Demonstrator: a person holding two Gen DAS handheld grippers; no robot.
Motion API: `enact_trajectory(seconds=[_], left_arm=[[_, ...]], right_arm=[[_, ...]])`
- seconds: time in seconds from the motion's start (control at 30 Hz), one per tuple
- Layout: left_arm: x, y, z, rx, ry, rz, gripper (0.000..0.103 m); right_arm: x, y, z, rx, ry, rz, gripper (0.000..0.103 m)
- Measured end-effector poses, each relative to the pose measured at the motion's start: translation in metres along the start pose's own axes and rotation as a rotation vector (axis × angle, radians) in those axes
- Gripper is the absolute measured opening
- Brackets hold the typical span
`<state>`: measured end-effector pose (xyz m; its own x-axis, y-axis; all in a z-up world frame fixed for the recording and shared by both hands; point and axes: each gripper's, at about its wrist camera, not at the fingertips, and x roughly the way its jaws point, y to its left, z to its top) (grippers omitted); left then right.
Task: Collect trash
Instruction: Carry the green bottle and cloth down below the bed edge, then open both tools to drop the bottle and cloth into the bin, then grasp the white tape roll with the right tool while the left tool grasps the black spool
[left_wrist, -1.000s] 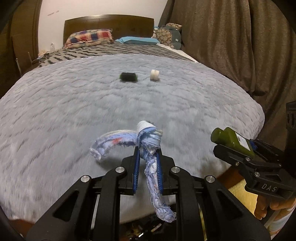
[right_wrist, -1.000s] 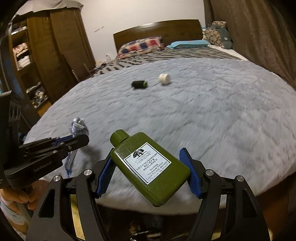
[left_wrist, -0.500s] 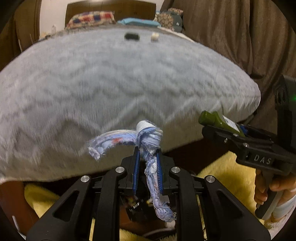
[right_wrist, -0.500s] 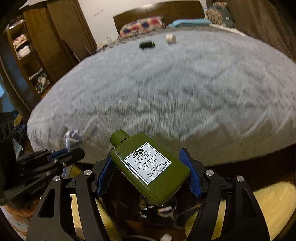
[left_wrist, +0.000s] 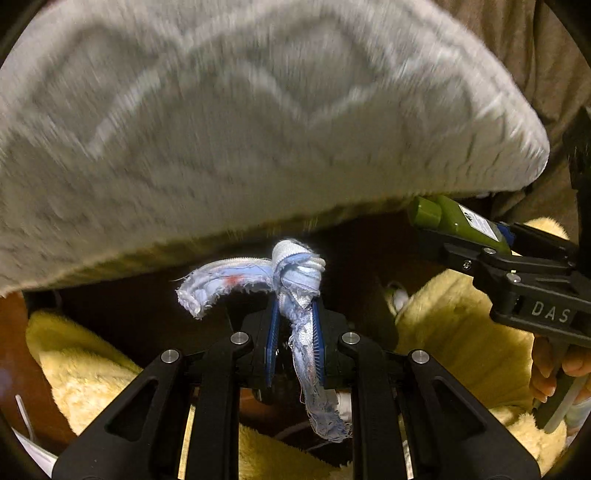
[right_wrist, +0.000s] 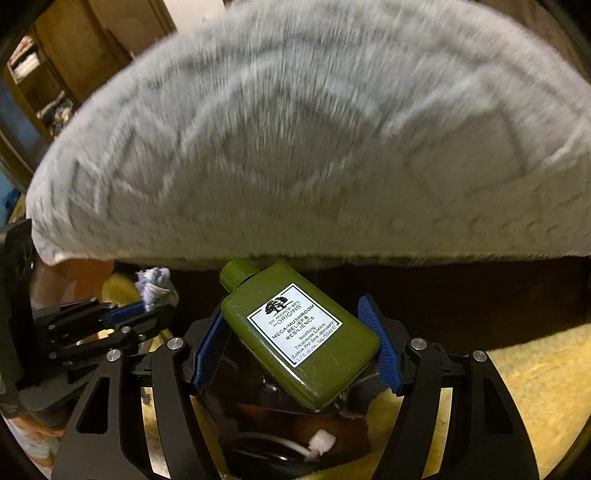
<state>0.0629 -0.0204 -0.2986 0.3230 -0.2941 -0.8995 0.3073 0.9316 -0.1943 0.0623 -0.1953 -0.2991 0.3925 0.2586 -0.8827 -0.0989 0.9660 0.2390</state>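
Observation:
My left gripper (left_wrist: 294, 317) is shut on a frayed pale-blue cloth scrap (left_wrist: 295, 280), whose ends hang out left and below the fingers. My right gripper (right_wrist: 297, 332) is shut on a green lotion bottle (right_wrist: 295, 332) with a white label, held tilted with its cap up-left. Each gripper shows in the other's view: the right one with the bottle (left_wrist: 458, 221) at the right, the left one with the scrap (right_wrist: 153, 288) at the left. Both are held below the foot edge of the bed, over a dark space on the floor.
The grey fleece bedspread (left_wrist: 258, 129) fills the upper half of both views and overhangs the bed's foot. A yellow fluffy rug (left_wrist: 461, 332) lies on the floor either side of a dark round opening (right_wrist: 277, 443) holding white bits. A wooden wardrobe (right_wrist: 55, 74) stands at left.
Both grippers have dropped and tilted down from over the bed to below its foot edge, still holding the scrap and the bottle. The bed top and its small objects have left view.

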Motion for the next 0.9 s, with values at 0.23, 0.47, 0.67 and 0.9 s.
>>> enact_trajectory(seconds=[0.23, 0.47, 0.67, 0.9], left_arm=[[0.032, 0.002, -0.011, -0.021, 0.099, -0.01, 0.016], [0.046, 0.0, -0.014, -0.028, 0.136, -0.026, 0.018], [0.046, -0.004, -0.007, -0.038, 0.12, -0.012, 0.037], [0.015, 0.003, 0.003, -0.055, 0.036, 0.022, 0.057]], right_arm=[[0.037, -0.004, -0.008, 0.036, 0.114, 0.012, 0.069], [0.05, -0.004, -0.009, 0.062, 0.149, 0.021, 0.07], [0.041, -0.007, -0.003, 0.078, 0.129, 0.026, 0.077], [0.008, -0.019, 0.012, 0.115, 0.038, 0.021, 0.086]])
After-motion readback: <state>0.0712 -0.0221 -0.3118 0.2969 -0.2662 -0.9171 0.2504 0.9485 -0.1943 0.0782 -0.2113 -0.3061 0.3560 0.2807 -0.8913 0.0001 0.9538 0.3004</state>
